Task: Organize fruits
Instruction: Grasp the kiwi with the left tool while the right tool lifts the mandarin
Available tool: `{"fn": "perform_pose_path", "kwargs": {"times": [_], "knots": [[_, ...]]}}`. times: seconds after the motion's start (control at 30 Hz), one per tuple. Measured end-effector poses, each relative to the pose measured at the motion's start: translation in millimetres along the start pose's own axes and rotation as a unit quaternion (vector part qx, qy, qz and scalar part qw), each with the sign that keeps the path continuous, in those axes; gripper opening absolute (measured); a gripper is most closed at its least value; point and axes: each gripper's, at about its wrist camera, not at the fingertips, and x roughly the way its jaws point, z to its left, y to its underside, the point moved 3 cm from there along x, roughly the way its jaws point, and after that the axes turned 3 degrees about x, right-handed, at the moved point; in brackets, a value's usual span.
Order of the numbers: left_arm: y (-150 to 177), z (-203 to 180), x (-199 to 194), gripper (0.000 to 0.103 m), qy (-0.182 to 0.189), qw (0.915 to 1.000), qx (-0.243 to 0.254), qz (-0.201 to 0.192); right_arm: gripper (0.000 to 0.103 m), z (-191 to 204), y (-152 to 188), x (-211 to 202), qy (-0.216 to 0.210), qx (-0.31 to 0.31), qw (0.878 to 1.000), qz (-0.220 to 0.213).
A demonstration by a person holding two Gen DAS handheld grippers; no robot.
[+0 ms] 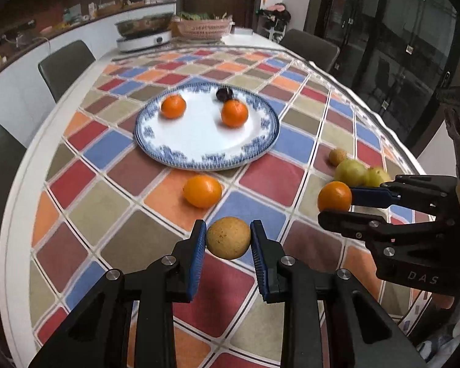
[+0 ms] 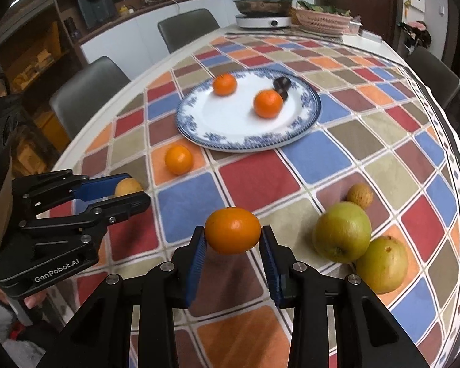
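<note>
Left gripper (image 1: pixel 228 238): your jaws are clamped on the tan fruit (image 1: pixel 228 238).
Right gripper (image 2: pixel 232 235): clamped on an orange (image 2: pixel 232 230).
Plate (image 1: pixel 230 161): dead ahead across the worktop (image 1: pixel 260 181), nearer your left.

Four oranges (image 2: pixel 232 230) (image 2: pixel 178 159) (image 2: pixel 268 103) (image 2: pixel 224 84), two green apples (image 2: pixel 342 231) (image 2: pixel 382 264), two small tan fruits (image 2: pixel 360 195) (image 1: pixel 228 238), one dark fruit (image 2: pixel 282 86) and one blue-rimmed plate (image 2: pixel 230 141); two chairs (image 2: pixel 86 92) (image 2: pixel 188 27) line the counter's far side (image 2: pixel 337 153).
</note>
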Motion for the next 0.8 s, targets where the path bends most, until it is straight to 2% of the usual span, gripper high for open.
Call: {"fn": "perform_pose_path", "kwargs": {"times": [0.4,0.63,0.8], "knots": [[-41.0,8.0,-32.5,0.030,-0.011,0.9985,0.013,-0.053,0.036,15.1,-47.1,-33.5,-0.012,-0.029,0.998,-0.054],[-67.1,22.0,-33.3,0.030,-0.030,0.9966,0.030,-0.070,0.036,17.9,-79.2,-35.4,0.001,-0.050,0.997,-0.065],[-87.7,33.9,-26.4,0.029,-0.035,0.9959,0.044,-0.071,0.036,18.4,-101.7,-27.8,0.003,-0.065,0.996,-0.057]]}}
